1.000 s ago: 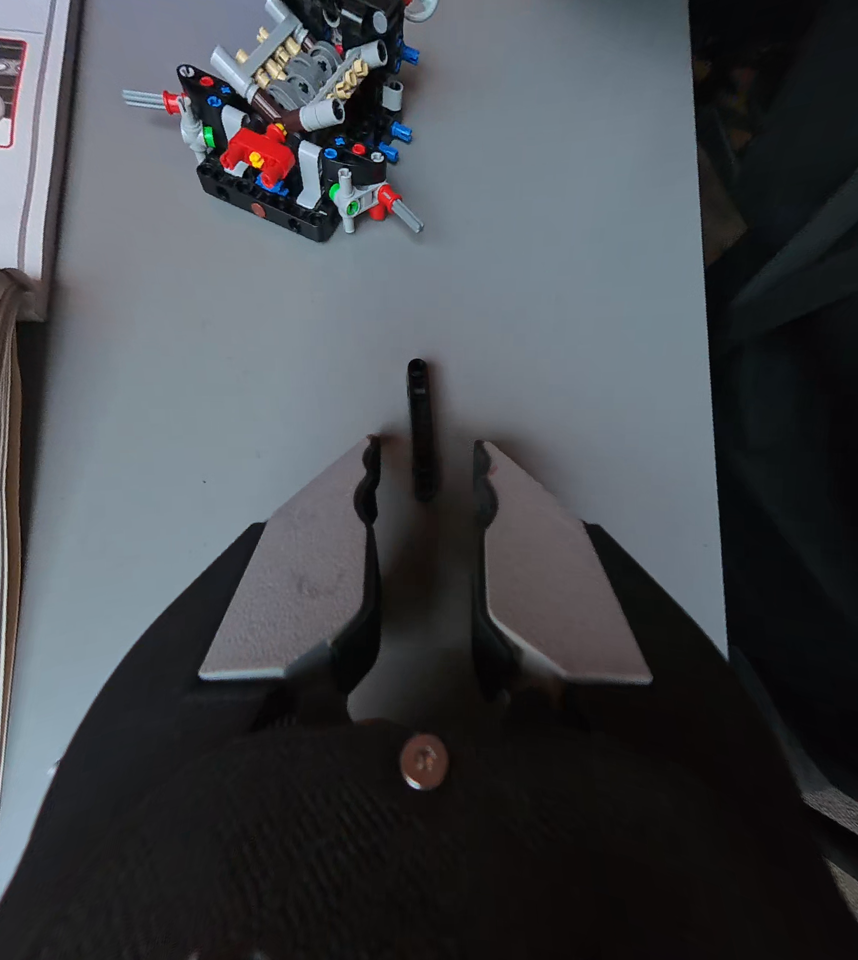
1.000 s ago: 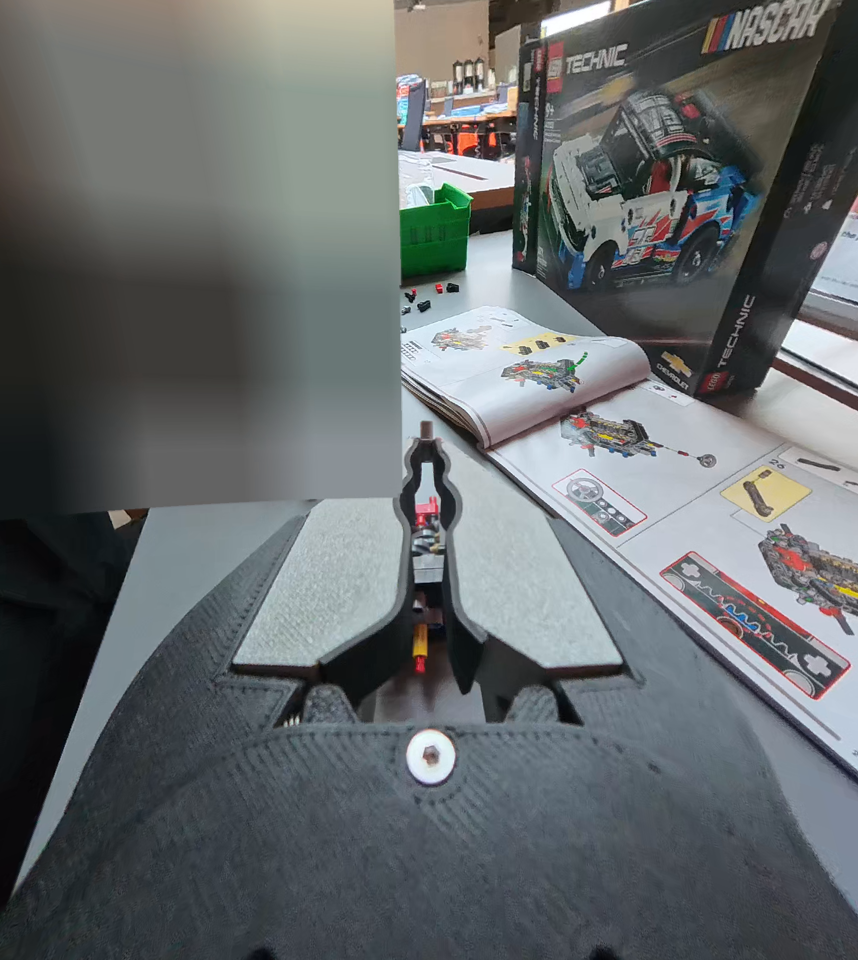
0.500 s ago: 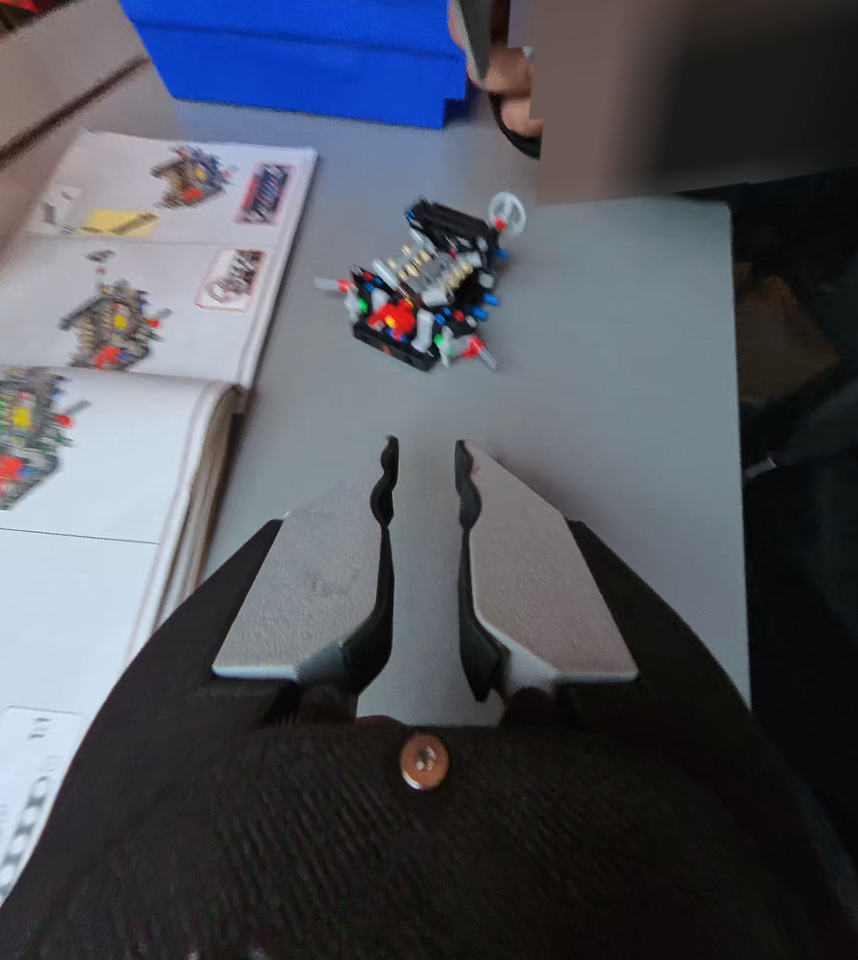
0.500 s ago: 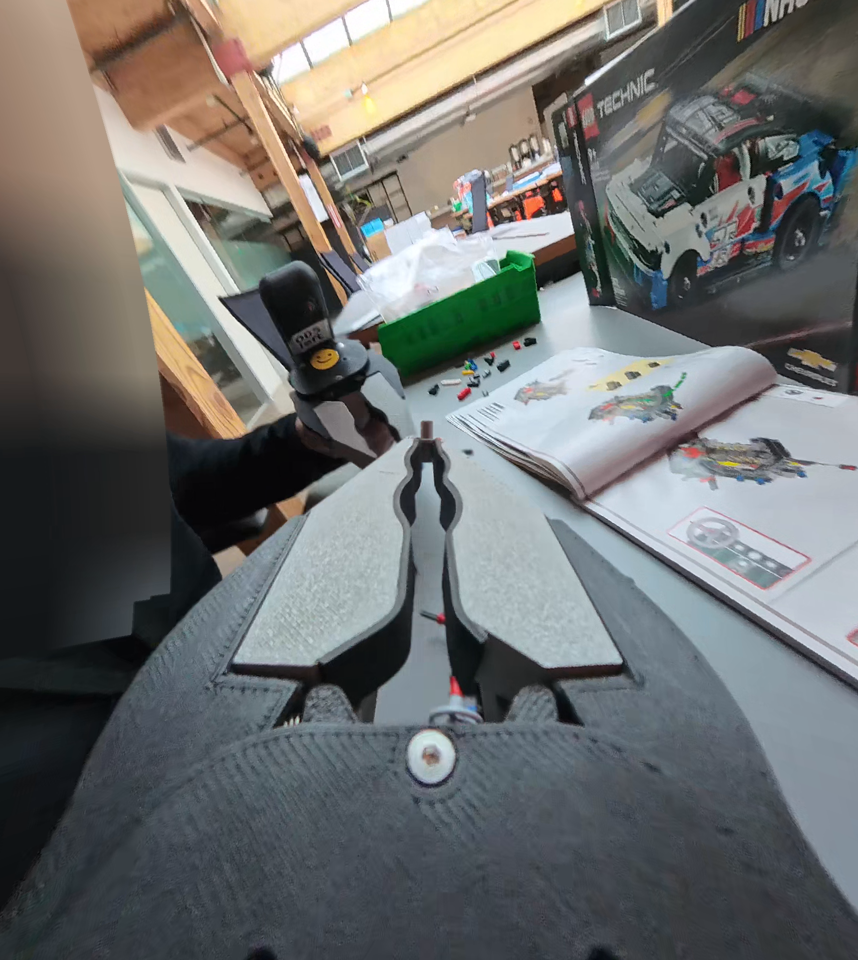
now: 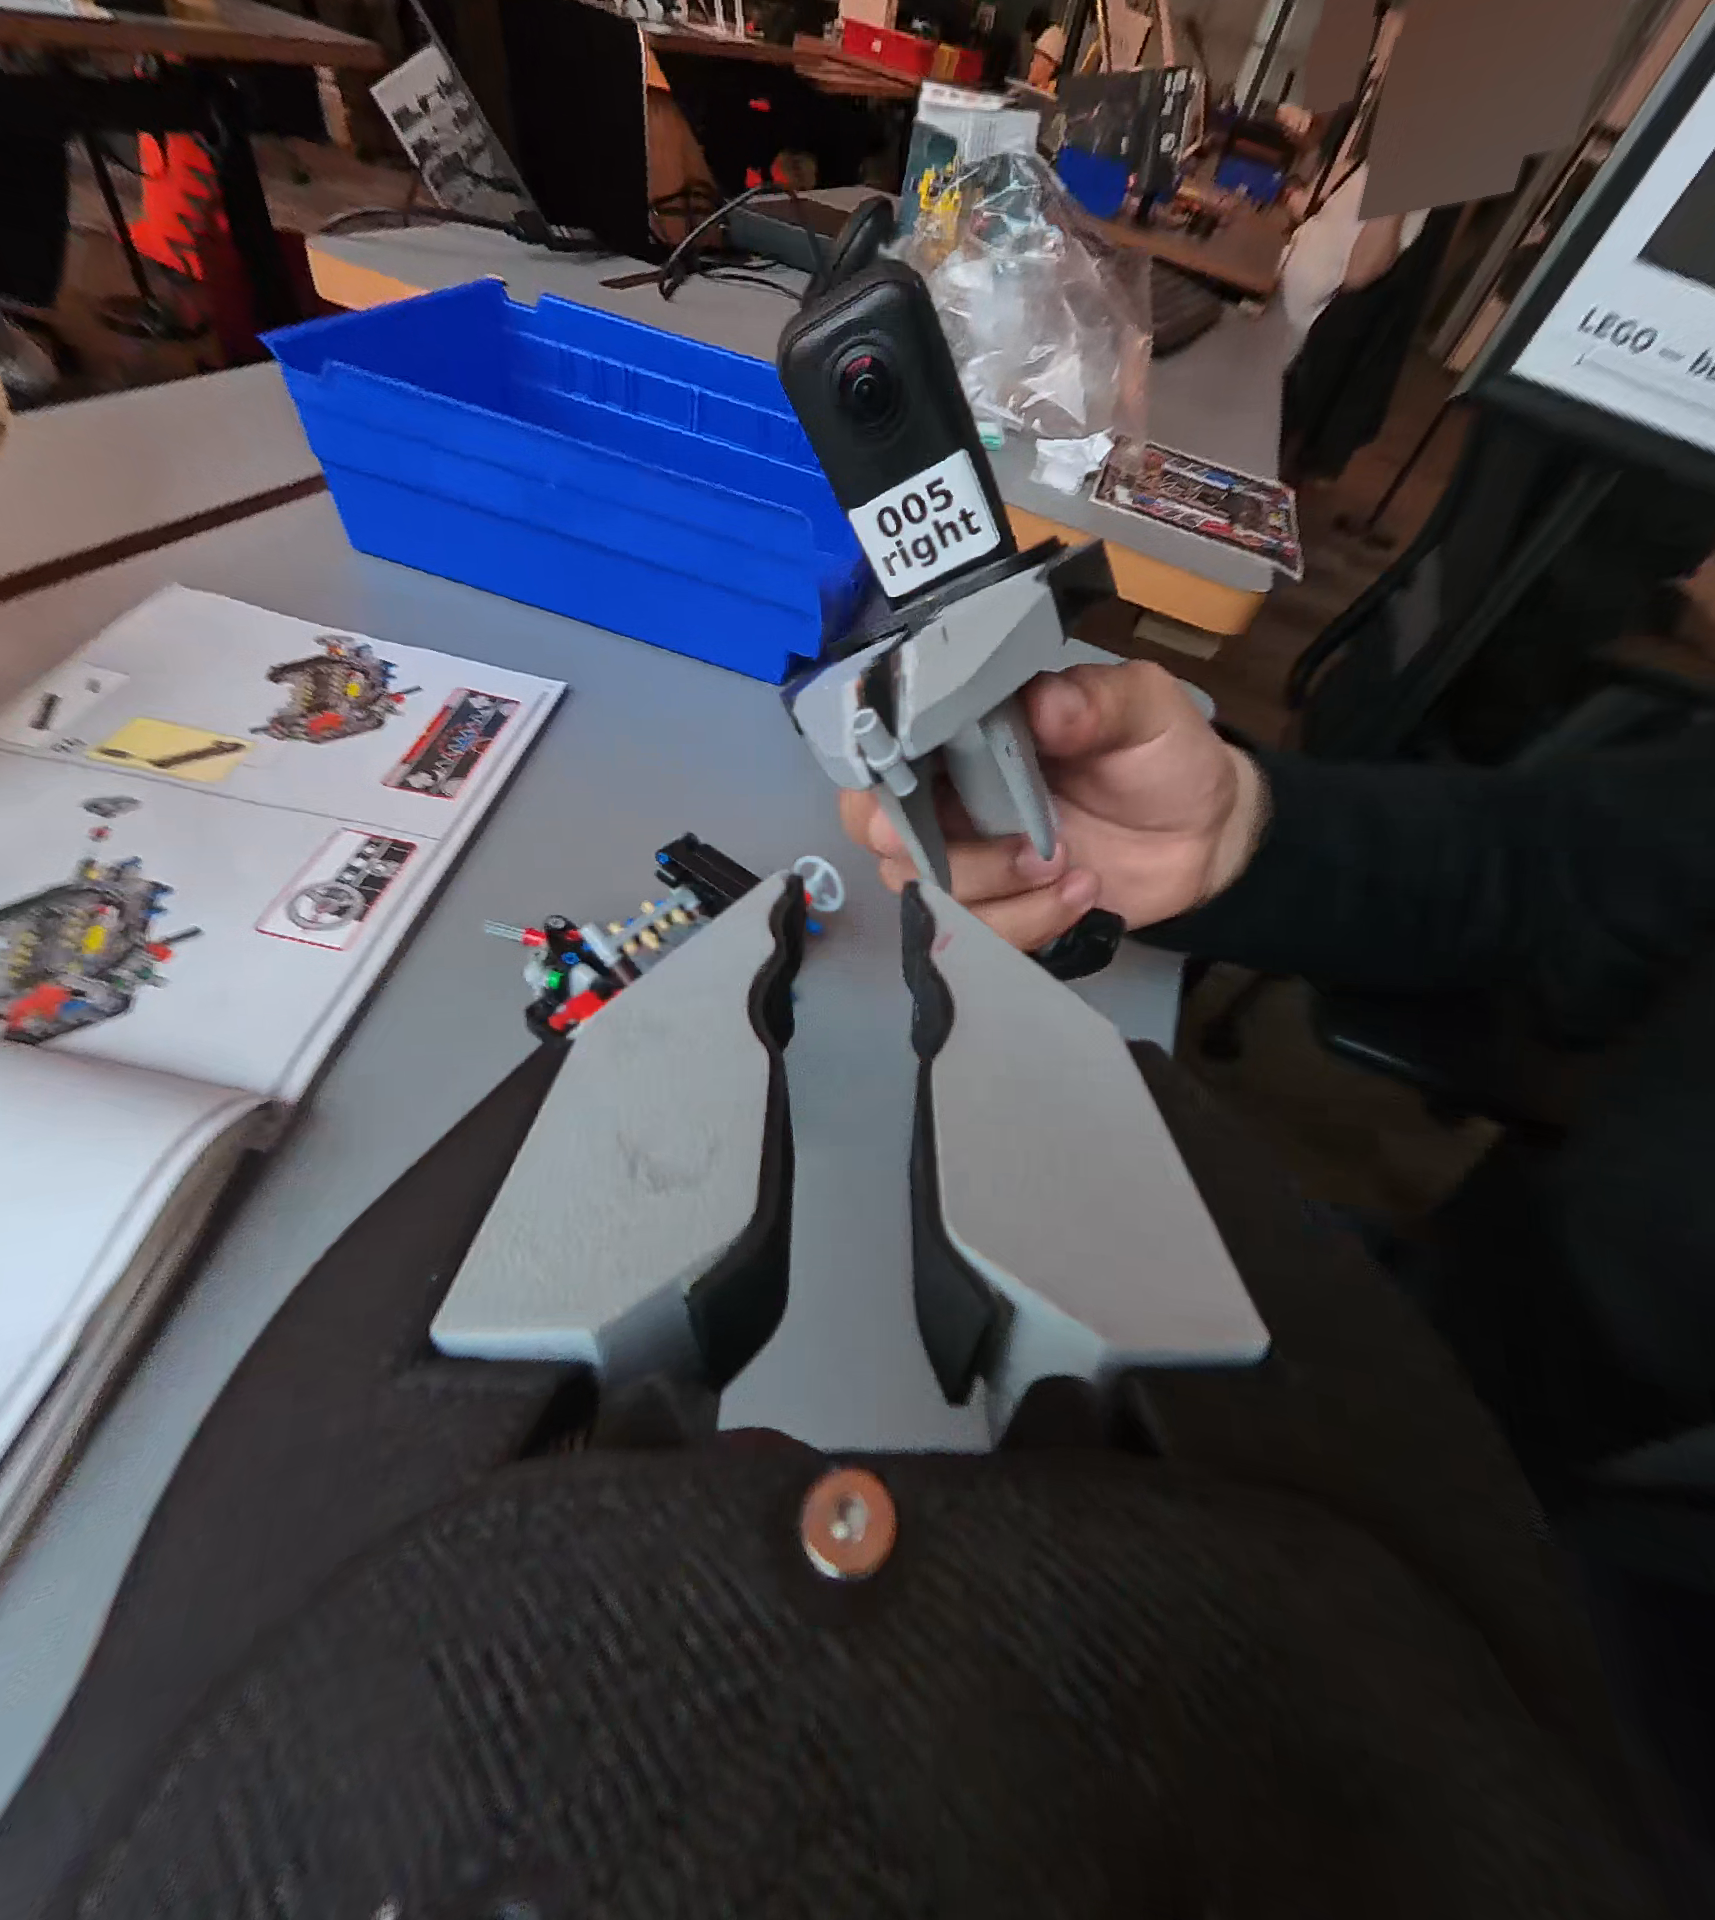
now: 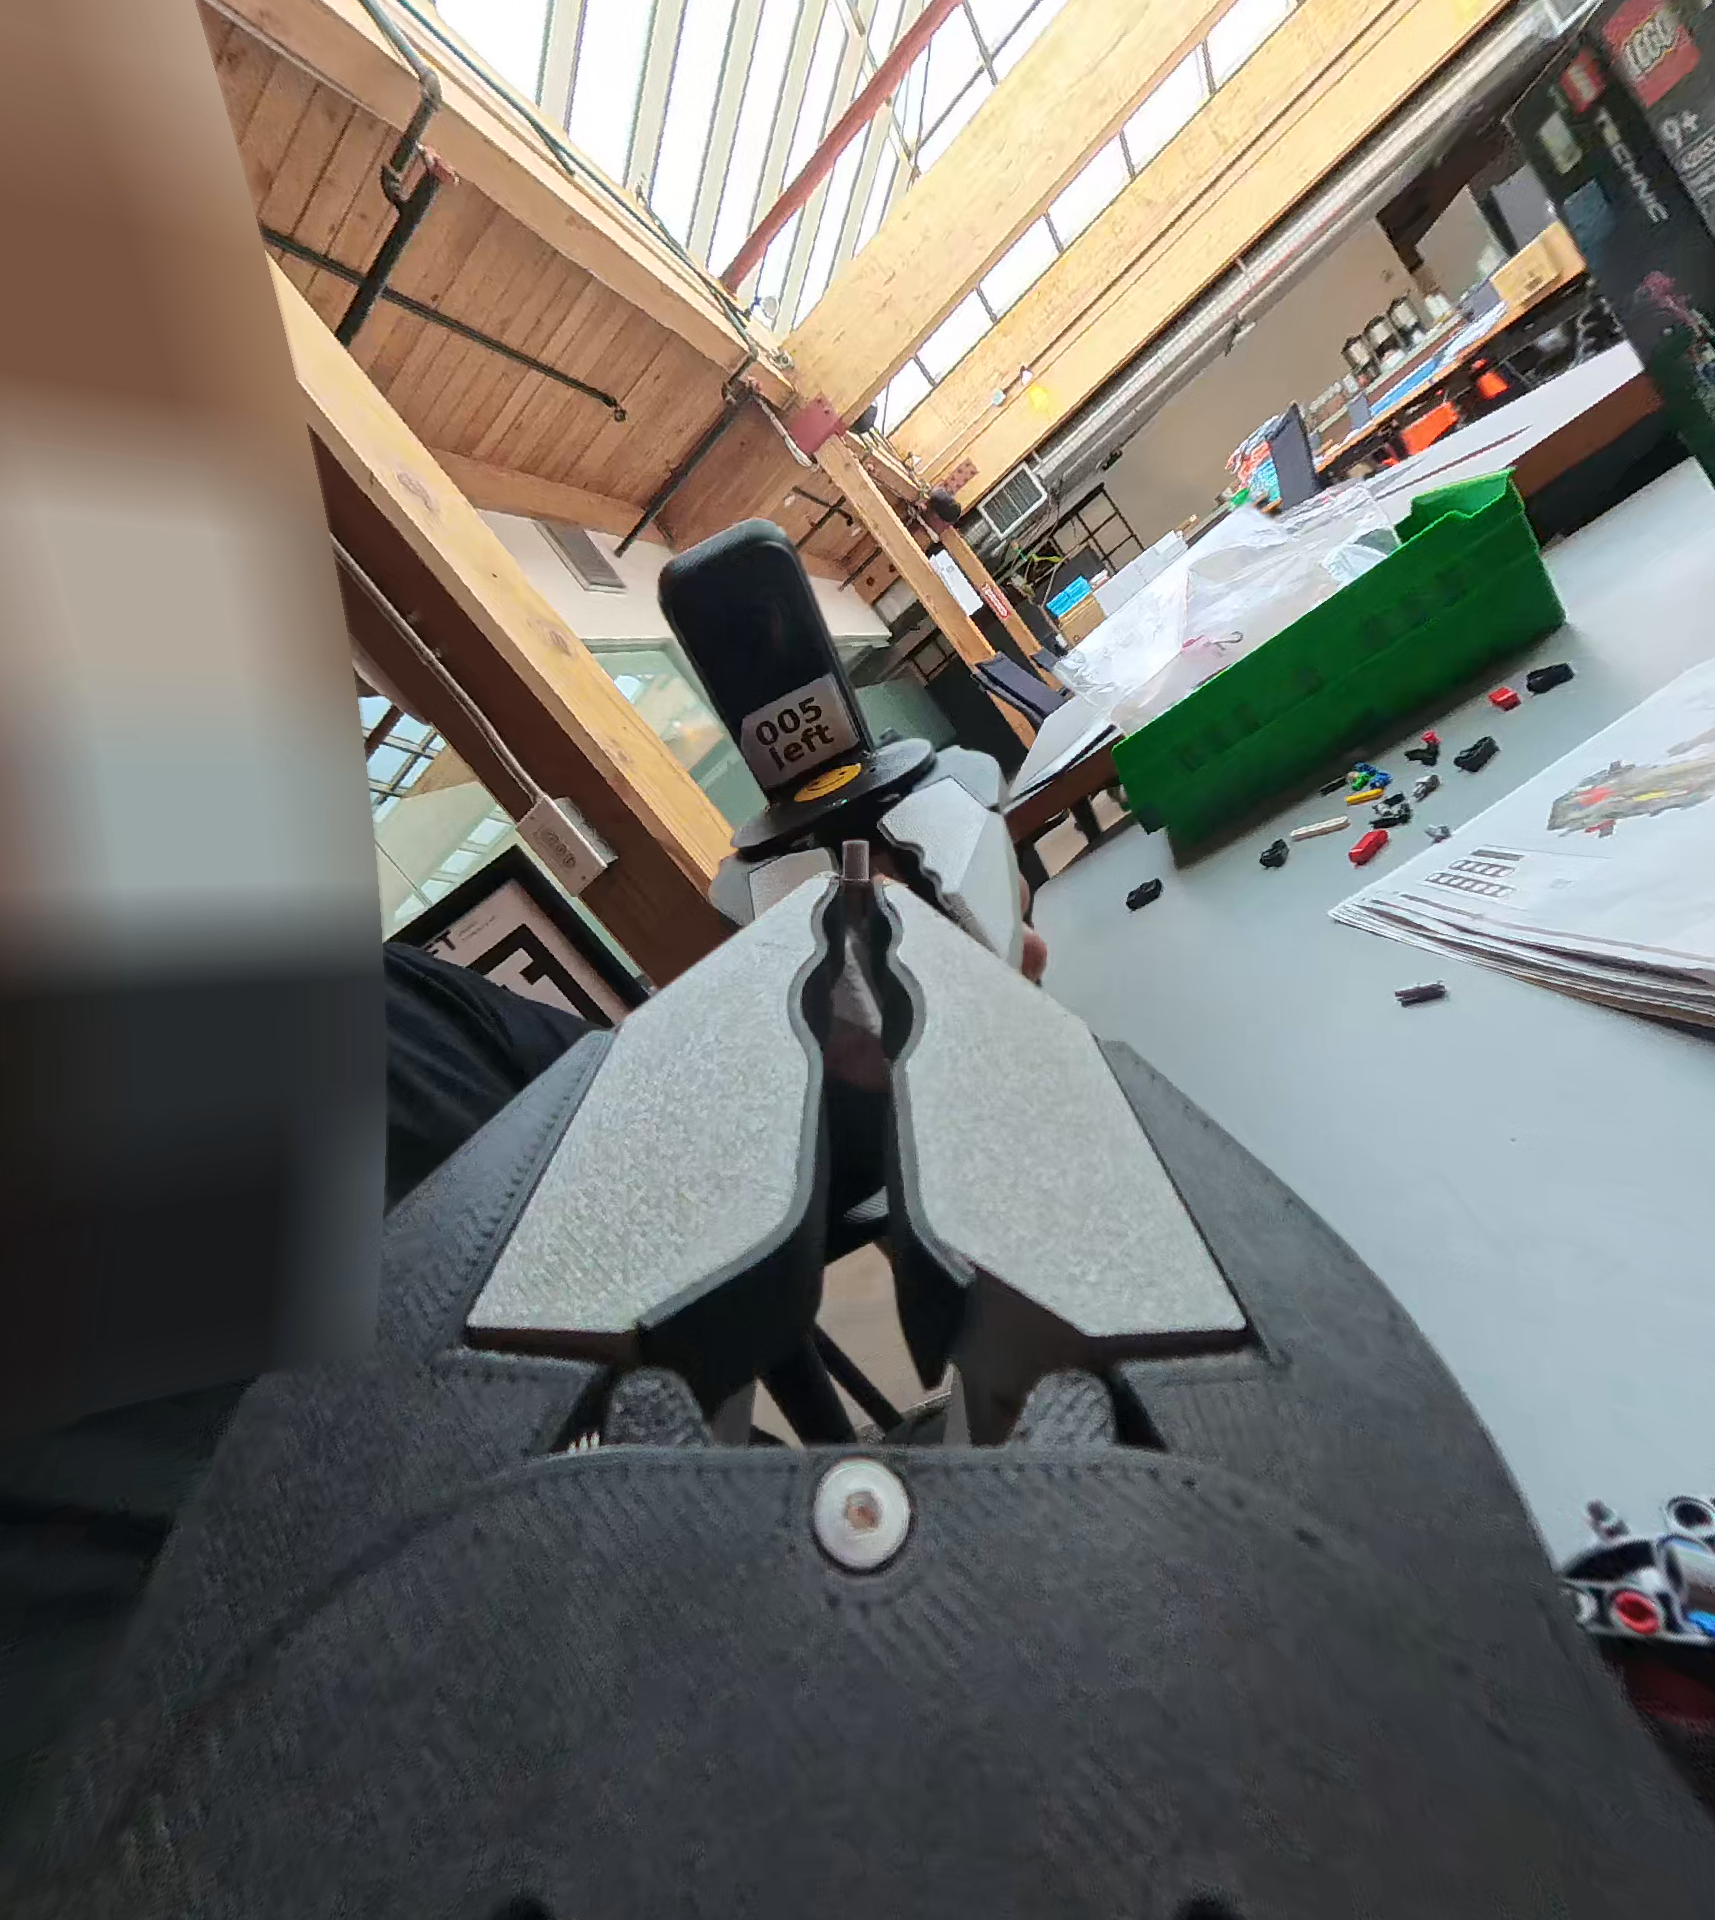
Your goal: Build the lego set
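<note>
My left gripper (image 5: 851, 902) is open and empty, held above the grey table (image 5: 687, 727). The partly built lego assembly (image 5: 614, 951) lies on the table just beyond and left of its left finger. It also shows at the lower right of the right wrist view (image 6: 1705, 1600). My right gripper (image 6: 853, 896) is shut on a small dark pin piece (image 6: 854, 862) that sticks out past its tips. The two grippers face each other in the air. The right gripper (image 5: 884, 696) is held by a hand (image 5: 1123, 810). The left gripper (image 6: 946, 862) stands just behind the pin.
An open instruction booklet (image 5: 157, 883) lies left of the assembly and shows in the right wrist view (image 6: 1611, 862). A blue bin (image 5: 572, 478) stands behind it. A green bin (image 6: 1352, 665), several loose pieces (image 6: 1383, 800), a dark pin (image 6: 1419, 994) and the set's box (image 6: 1684, 208) are farther off. My two grippers' fingertips are within a few centimetres of each other.
My left gripper rose and tilted up from the table; the black beam between its fingers is out of view. My right gripper lifted off the assembly with the pin and now faces the left gripper.
</note>
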A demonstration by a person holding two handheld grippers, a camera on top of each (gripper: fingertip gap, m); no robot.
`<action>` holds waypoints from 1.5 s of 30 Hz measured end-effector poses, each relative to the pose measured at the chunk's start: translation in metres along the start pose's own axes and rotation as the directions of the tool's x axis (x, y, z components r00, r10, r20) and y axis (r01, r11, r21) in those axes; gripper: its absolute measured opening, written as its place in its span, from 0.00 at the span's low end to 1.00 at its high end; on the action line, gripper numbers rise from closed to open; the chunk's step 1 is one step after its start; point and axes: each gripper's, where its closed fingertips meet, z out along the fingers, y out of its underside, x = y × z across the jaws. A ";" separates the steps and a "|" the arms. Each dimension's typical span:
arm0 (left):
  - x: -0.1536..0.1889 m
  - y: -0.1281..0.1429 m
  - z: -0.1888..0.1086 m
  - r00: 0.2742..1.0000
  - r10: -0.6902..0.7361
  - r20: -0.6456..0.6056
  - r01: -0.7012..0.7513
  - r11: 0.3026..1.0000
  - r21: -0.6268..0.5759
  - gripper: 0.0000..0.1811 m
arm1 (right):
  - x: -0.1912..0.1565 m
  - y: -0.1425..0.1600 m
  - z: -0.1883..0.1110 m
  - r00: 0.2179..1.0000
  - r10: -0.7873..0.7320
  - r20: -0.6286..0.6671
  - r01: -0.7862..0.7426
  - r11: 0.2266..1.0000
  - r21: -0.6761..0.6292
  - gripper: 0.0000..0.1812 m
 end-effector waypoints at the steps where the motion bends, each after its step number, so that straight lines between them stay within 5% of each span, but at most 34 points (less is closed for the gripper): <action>1: 0.004 0.002 -0.001 0.999 -0.031 -0.024 0.031 1.000 0.003 0.10 | 0.001 0.004 0.003 1.000 -0.017 -0.012 0.017 1.000 -0.002 0.00; 21: 0.008 -0.001 -0.006 0.949 -0.269 -0.168 0.290 0.950 0.117 0.05 | 0.007 0.020 0.002 0.978 -0.187 -0.098 0.189 0.982 0.018 0.00; 27: 0.004 0.000 -0.003 0.960 -0.244 -0.137 0.260 0.958 0.122 0.01 | 0.012 0.018 -0.001 0.956 -0.243 -0.167 0.253 0.967 0.042 0.00; 45: -0.028 0.055 0.003 0.992 -0.109 0.060 0.114 0.988 -0.100 0.01 | 0.058 0.051 -0.008 0.894 -0.317 -0.315 0.262 0.943 -0.206 0.02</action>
